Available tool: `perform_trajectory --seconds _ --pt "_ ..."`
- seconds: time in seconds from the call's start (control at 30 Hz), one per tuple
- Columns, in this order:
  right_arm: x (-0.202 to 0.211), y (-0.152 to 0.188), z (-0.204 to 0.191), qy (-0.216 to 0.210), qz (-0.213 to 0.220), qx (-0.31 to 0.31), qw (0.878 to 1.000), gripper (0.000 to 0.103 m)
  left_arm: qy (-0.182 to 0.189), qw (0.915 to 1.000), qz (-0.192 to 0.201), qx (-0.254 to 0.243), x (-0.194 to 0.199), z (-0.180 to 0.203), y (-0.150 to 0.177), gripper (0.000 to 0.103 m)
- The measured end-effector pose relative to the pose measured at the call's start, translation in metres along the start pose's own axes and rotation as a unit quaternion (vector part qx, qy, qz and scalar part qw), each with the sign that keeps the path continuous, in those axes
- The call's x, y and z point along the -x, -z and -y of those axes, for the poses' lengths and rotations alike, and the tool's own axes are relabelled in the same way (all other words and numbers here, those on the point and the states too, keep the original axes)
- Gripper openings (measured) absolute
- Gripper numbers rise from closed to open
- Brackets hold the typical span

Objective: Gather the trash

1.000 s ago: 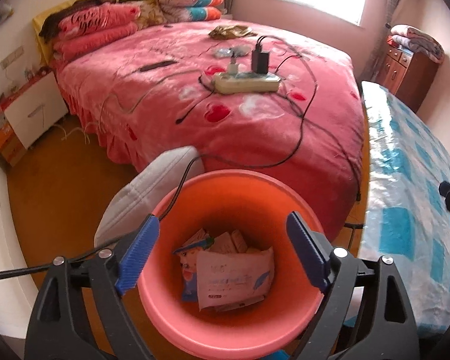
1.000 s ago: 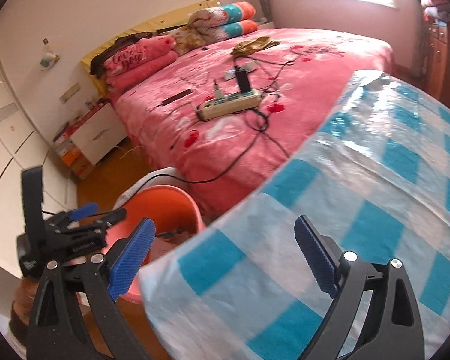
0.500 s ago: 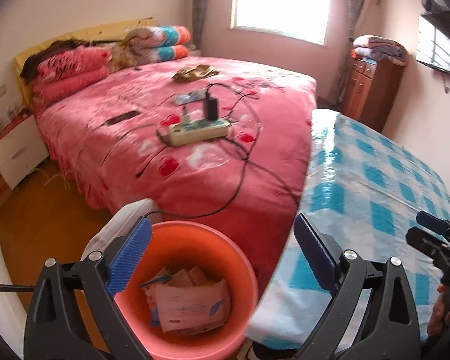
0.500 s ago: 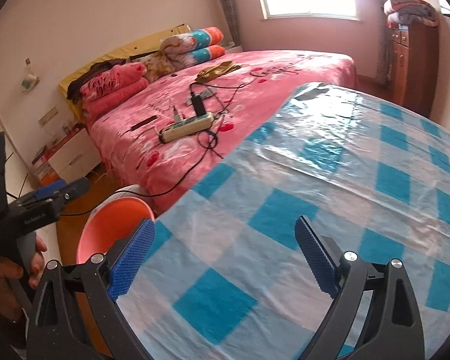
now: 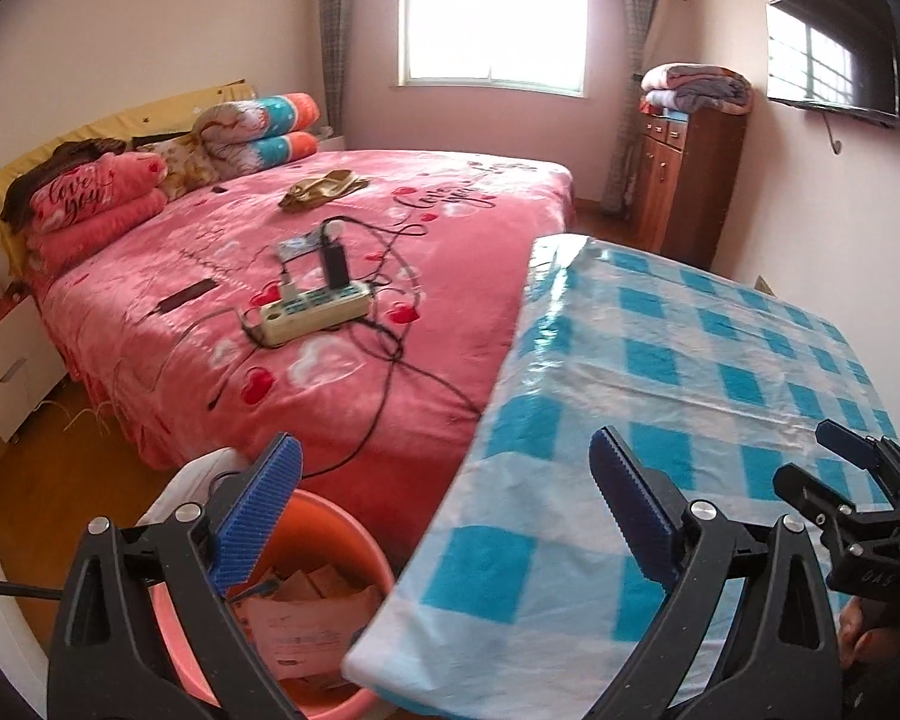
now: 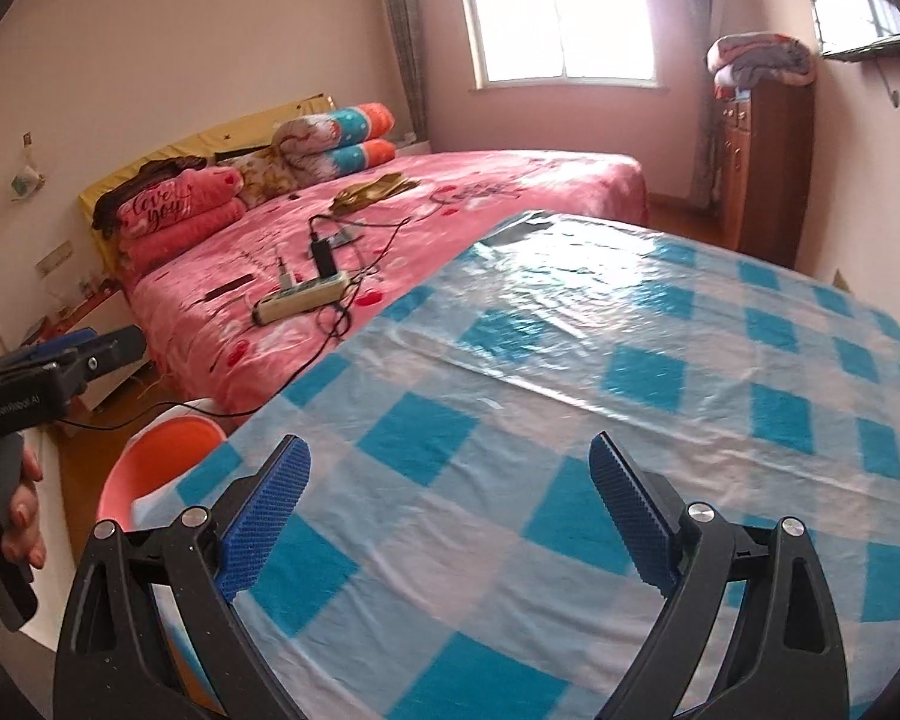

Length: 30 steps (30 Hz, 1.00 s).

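left gripper (image 5: 444,516) jaws just opened wide, nothing between them. right gripper (image 6: 447,519) wide, empty, over the table (image 6: 570,396). trash (image 5: 306,618) sits in the orange bin (image 5: 336,516) beside the table's edge.

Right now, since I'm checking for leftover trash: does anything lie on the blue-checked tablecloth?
No, the blue-checked tablecloth shows only bare checks and glare.

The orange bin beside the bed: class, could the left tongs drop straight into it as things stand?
Probably yes: the left tongs are open and empty, and part of the orange bin lies uncovered below them, though the checked tablecloth overhangs its right side.
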State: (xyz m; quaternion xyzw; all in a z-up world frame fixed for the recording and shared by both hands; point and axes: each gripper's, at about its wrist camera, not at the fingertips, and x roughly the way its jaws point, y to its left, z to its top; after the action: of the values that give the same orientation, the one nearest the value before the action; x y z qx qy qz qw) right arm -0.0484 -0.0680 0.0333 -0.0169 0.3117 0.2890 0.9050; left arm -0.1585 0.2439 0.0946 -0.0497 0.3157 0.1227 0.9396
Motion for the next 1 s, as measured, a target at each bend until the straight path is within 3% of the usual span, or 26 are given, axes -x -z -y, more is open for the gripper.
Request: perform_trajectory --seconds 0.27,0.53,1.0 --pt "0.014 0.005 0.031 0.024 0.021 -0.011 0.999 0.093 0.016 0.9999 0.003 -0.004 0.001 0.035 -0.011 0.097" --pt "0.022 0.008 0.073 0.057 0.025 -0.039 0.997 0.094 0.030 0.9988 0.002 -0.039 -0.003 0.084 -0.018 0.097" --pt "0.051 0.010 0.144 0.123 0.062 -0.092 0.986 0.095 0.076 0.9948 0.007 -0.067 -0.010 0.163 -0.025 0.097"
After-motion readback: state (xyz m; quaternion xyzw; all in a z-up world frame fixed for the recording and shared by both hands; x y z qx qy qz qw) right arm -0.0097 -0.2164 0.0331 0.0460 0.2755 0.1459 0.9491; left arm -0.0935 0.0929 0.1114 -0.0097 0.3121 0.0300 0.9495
